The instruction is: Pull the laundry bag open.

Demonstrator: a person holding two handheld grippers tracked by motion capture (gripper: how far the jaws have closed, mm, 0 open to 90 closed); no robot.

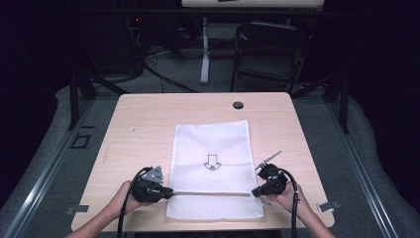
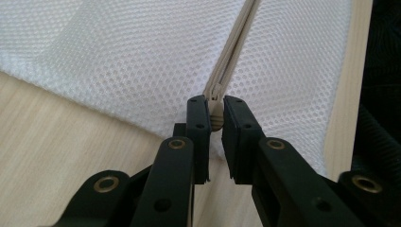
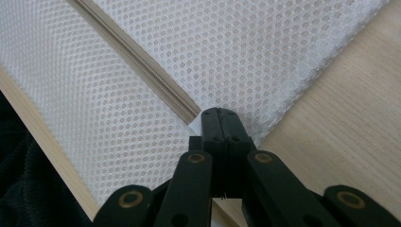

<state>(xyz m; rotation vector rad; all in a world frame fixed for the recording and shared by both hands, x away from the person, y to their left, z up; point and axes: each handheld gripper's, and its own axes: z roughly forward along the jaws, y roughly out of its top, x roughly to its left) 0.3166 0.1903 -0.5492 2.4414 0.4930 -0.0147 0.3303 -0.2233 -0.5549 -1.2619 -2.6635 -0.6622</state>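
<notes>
A white mesh bag [image 1: 210, 144] with a small arrow print lies flat on the wooden table [image 1: 143, 119]. A beige zipper [image 1: 213, 193] runs across it near the front edge. My left gripper [image 1: 168, 191] sits at the zipper's left end. In the left gripper view my left gripper [image 2: 216, 101] is shut on the beige zipper pull [image 2: 216, 119], and the zipper [image 2: 234, 52] runs away from it. My right gripper [image 1: 255, 190] is at the zipper's right end. In the right gripper view my right gripper [image 3: 218, 113] is shut on the mesh bag's [image 3: 265, 52] edge, just where the zipper [image 3: 137, 61] ends.
A black round grommet [image 1: 238, 105] sits in the table's far edge. A dark folding chair [image 1: 270, 49] stands on the floor behind the table. Metal clips [image 1: 329, 206] mark the front corners. Bare wood lies left and right of the bag.
</notes>
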